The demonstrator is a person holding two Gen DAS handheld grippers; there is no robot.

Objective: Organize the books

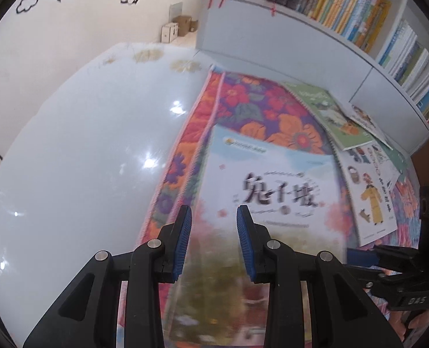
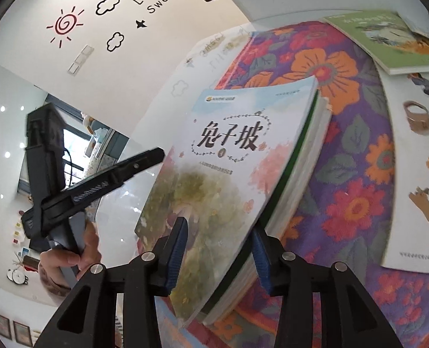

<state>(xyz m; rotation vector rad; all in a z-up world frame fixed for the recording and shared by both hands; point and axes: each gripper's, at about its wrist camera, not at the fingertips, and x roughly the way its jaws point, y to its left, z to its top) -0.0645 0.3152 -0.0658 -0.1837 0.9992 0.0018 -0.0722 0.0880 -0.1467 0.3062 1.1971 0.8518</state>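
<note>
Left wrist view: the left gripper (image 1: 213, 217) hangs above the pale-covered book (image 1: 269, 191) with its jaws spread, pinching nothing. The book lies on the floral quilt (image 1: 243, 101), near a green book (image 1: 327, 113).

Right wrist view: the right gripper (image 2: 220, 239) straddles the book stack's (image 2: 289, 191) lower corner; whether its pads press the stack cannot be told.
</note>
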